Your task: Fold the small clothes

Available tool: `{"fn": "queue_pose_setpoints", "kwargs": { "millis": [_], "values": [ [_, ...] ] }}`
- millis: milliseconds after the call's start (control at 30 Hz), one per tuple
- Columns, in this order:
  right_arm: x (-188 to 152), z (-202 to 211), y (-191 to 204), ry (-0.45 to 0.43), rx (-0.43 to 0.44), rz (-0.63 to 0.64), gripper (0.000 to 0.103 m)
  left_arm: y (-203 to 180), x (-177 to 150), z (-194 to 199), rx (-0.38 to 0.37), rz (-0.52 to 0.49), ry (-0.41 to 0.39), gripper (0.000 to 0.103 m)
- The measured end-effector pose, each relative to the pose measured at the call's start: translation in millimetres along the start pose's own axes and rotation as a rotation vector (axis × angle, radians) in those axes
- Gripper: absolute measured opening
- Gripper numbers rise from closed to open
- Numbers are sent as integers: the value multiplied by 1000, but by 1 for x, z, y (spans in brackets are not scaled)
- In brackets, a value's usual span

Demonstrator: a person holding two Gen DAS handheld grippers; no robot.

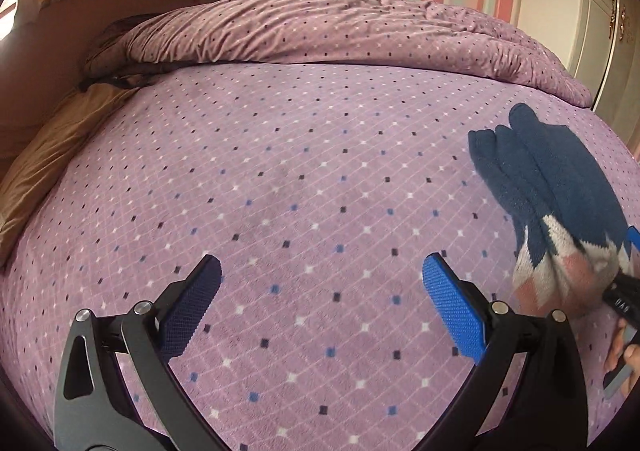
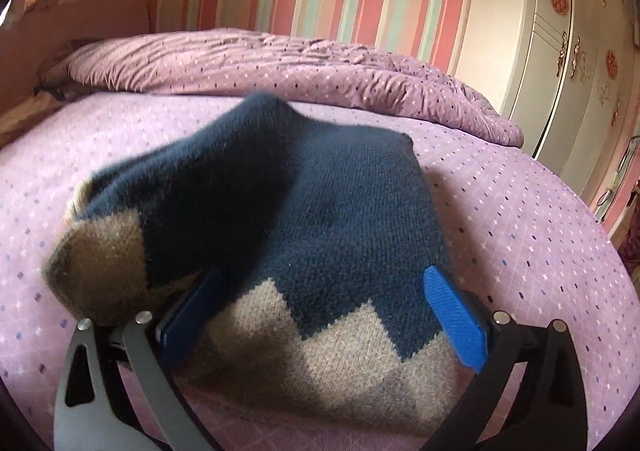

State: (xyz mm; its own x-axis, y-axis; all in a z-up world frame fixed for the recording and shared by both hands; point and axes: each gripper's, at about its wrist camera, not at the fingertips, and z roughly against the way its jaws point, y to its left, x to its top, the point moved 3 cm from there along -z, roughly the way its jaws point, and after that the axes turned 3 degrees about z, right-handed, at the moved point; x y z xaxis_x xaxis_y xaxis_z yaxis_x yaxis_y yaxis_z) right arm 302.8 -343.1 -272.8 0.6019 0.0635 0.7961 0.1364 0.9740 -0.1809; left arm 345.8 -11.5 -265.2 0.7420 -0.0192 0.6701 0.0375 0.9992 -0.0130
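A: Where's the knitted garment?

B: On the purple bedspread, at about three o'clock from the left gripper. It's navy, with a cream and pink zigzag band at its near end.

A: Which tool is nearer?

B: The right gripper, easily. Its blue pads sit either side of the zigzag end. The left one is well apart from the cloth, spread wide over bare bedspread with nothing between its fingers.

A: Has the right one got hold of it?

B: I can't tell. The pads stand fairly wide and the knit lies between them, but whether they pinch it is hidden.

A: Long axis?

B: From six towards twelve in the right wrist view, navy end pointing to the rumpled duvet. A navy part at ten o'clock looks lifted, though it's blurred.
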Motion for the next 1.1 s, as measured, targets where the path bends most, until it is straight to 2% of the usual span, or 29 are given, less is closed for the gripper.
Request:
{"fn": "queue_pose_setpoints", "kwargs": {
  "millis": [167,367,467,667,767,833,967,1100],
  "values": [
    [15,31,-7,-35,54,-84,101,7,-13,12,36,15,-12,100],
    [15,71,4,31,79,-130,101,4,-29,49,22,14,-35,100],
    [15,105,16,47,72,-116,101,4,-35,77,-1,21,-31,100],
    [18,178,29,59,72,-94,101,8,-53,160,-22,15,-83,100],
    [17,218,29,55,75,-114,101,9,-62,190,-33,16,-68,100],
    [16,243,30,64,66,-119,101,8,-68,215,-16,-11,-56,100],
    [14,286,30,75,48,-123,101,6,-76,265,25,-40,-99,100],
    [19,327,29,65,52,-136,101,7,-76,299,29,-35,-114,100]
  ]
}}
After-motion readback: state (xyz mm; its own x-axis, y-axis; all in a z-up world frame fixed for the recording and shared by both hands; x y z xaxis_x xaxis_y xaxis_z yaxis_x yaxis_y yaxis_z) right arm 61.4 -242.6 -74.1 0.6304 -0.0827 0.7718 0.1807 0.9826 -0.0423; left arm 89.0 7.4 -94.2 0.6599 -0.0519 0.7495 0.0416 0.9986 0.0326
